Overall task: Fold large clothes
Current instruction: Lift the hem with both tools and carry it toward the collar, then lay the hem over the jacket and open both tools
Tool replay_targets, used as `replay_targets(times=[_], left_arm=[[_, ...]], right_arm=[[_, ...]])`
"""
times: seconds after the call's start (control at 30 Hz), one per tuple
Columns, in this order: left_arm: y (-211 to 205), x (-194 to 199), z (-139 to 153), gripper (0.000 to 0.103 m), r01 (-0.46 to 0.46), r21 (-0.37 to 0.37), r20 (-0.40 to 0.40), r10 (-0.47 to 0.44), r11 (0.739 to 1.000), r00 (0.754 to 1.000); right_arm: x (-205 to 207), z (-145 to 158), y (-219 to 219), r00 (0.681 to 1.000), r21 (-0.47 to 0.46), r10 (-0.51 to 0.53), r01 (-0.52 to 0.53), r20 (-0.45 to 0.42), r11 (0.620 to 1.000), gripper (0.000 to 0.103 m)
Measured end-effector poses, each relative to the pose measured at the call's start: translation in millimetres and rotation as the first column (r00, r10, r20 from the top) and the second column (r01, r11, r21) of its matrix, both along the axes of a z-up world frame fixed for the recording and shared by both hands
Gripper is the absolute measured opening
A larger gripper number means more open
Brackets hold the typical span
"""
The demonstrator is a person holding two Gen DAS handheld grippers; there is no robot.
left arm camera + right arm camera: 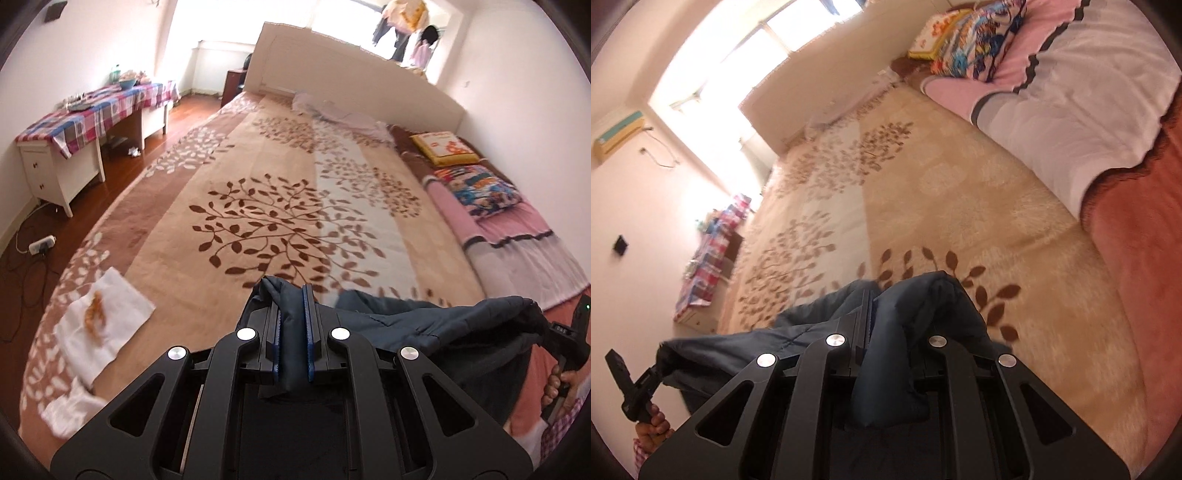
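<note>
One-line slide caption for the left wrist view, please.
Left gripper shut on a dark blue garment stretched toward the right gripper, above a leaf-patterned bed cover.

Left wrist camera: sits behind left claw point(291, 295), faces forward and down along bed point(258, 177) toward headboard point(354, 74); level horizon. Right wrist camera: behind right claw point(871, 299), same downward pitch, view rolled sideways. Both close above leaf-pattern blanket point(960, 206). Shared: dark blue garment point(424, 325), blanket, pillows point(480, 188), checked-cloth counter point(92, 114). Each view catches opposite claw at edge.
</note>
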State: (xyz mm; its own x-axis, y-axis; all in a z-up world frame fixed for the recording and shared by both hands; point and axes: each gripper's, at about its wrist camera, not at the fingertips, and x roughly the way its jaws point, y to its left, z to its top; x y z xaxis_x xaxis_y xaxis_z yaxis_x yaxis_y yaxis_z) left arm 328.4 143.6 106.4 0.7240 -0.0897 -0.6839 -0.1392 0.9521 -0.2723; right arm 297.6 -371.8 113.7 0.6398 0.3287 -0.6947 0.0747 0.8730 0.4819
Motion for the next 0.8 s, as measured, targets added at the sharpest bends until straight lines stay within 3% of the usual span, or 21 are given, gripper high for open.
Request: replay_targets(times=[0.23, 0.33, 0.4, 0.53, 0.6, 0.67, 0.8], left_arm=[[0, 71, -64, 0.013, -0.059, -0.004, -0.084, 0.059, 0.998, 0.995], [3, 91, -91, 0.016, -0.093, -0.025, -0.173, 0.087, 0.995, 0.981], [7, 102, -103, 0.023, -0.116, -0.076, -0.240, 0.094, 0.990, 0.966], [19, 98, -95, 0.037, -0.136, -0.198, -0.190, 0.098, 0.971, 0.977], [22, 92, -78, 0.059, -0.147, -0.180, -0.117, 0.127, 0.973, 0.985], [24, 84, -60, 0.069, -0.158, -0.152, -0.034, 0.154, 0.976, 0.987], [27, 68, -34, 0.070, -0.121, -0.130, 0.000, 0.122, 0.984, 0.993]], right_arm=[[76, -68, 4, 0.994, -0.010, -0.039, 0.038, -0.102, 0.999, 0.013], [94, -91, 10, 0.985, -0.033, -0.050, 0.045, -0.163, 0.998, 0.014], [105, -110, 10, 0.967, -0.008, -0.063, 0.063, -0.247, 0.998, 0.022], [106, -113, 1, 0.965, 0.077, -0.039, 0.061, -0.259, 0.995, 0.032], [103, -105, -3, 0.969, 0.104, -0.021, 0.048, -0.245, 0.993, 0.039], [100, -98, -5, 0.971, 0.125, -0.017, 0.048, -0.238, 0.991, 0.049], [95, -85, -6, 0.981, 0.184, -0.027, 0.063, -0.192, 0.981, 0.065]])
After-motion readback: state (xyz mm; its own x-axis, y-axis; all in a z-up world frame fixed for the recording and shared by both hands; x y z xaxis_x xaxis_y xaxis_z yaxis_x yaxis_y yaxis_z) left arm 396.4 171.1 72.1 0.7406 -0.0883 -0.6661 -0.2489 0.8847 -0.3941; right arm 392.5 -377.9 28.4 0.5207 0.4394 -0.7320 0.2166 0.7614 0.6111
